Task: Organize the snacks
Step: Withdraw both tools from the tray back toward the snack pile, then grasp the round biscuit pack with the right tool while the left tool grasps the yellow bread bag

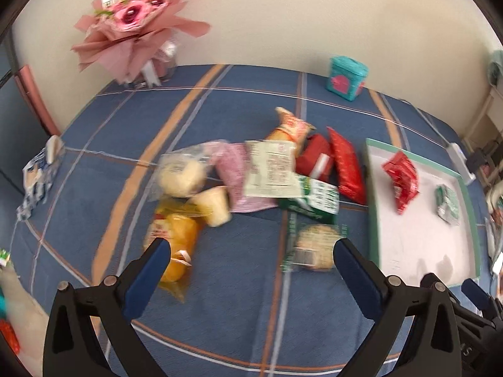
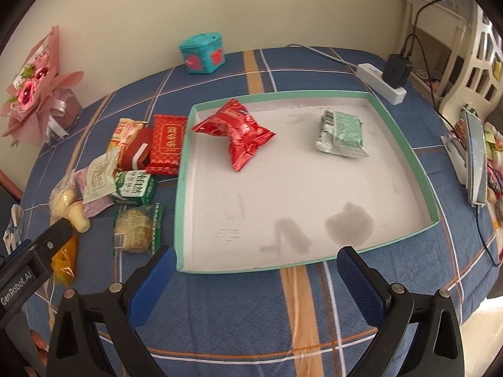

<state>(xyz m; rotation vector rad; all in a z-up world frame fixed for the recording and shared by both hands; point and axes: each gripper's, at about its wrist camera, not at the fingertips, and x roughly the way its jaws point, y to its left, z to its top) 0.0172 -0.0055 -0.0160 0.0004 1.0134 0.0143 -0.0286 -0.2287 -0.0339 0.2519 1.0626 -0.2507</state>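
A pile of snacks lies on the blue plaid tablecloth: an orange jelly pack (image 1: pixel 176 251), a round cake in a green wrapper (image 1: pixel 314 245) (image 2: pixel 136 229), a green carton (image 1: pixel 317 201) (image 2: pixel 135 188), red packs (image 1: pixel 345 166) (image 2: pixel 166 141) and pale buns (image 1: pixel 182 172). A shallow green-rimmed tray (image 2: pixel 418 163) (image 1: pixel 374 220) holds a red bag (image 2: pixel 239 132) and a green-silver pack (image 2: pixel 342 133). My left gripper (image 1: pixel 251 248) is open above the cloth, between the jelly pack and the round cake. My right gripper (image 2: pixel 256 260) is open and empty at the tray's near edge.
A pink bouquet (image 1: pixel 138 22) and a teal box (image 2: pixel 202 53) stand at the back by the wall. A power strip with a charger (image 2: pixel 383 81) and a phone on a stand (image 2: pixel 474 160) lie right of the tray. A blue-white pack (image 1: pixel 41 176) lies far left.
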